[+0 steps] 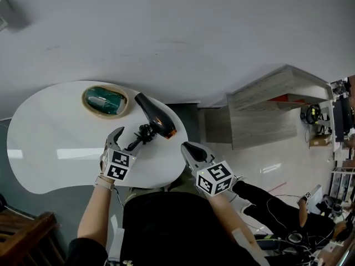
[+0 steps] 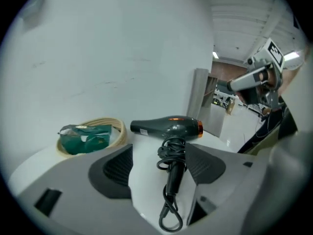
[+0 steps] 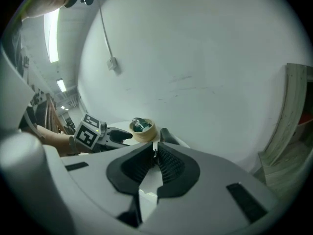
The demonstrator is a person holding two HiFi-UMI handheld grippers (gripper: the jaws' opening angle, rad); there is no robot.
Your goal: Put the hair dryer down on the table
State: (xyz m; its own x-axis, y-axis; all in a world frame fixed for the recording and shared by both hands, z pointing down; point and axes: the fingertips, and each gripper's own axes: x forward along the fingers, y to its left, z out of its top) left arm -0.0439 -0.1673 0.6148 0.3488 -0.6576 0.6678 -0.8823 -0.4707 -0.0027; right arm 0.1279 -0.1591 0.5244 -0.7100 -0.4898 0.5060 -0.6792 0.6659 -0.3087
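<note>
Wide-open left gripper fingers flank, untouching, the dark orange-ringed hair dryer, cord bunched; right gripper fingers closed empty.

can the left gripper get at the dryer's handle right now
Probably yes. The left gripper has its jaws apart, and the dryer lies on the table with its handle and bundled cord right between them. Nothing blocks the way.

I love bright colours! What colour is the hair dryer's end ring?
The ring is orange; the left gripper view shows it best.
</note>
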